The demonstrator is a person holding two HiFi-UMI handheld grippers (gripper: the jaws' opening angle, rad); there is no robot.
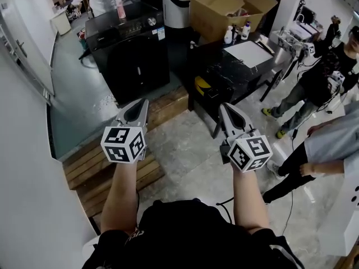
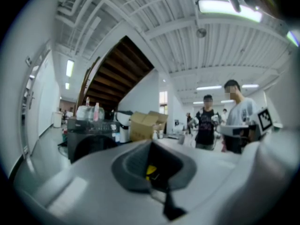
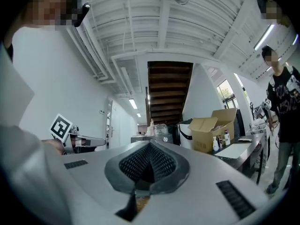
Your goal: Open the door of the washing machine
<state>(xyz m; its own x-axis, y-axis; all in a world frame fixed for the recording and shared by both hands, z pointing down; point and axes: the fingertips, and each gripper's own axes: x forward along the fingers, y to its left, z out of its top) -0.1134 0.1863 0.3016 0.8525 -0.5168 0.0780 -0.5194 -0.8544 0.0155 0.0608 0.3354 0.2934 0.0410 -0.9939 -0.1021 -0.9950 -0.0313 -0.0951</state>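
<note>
Pointing left tool toward distant washing machine.

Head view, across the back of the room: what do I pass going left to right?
From the left: washing machine → white bin → cardboard box → person in black.

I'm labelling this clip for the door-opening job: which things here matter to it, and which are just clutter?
For the job: washing machine, left gripper, right gripper (both shut, empty).
Just lying about: cardboard box, bottles, white sheet, black table, wooden platform.
</note>
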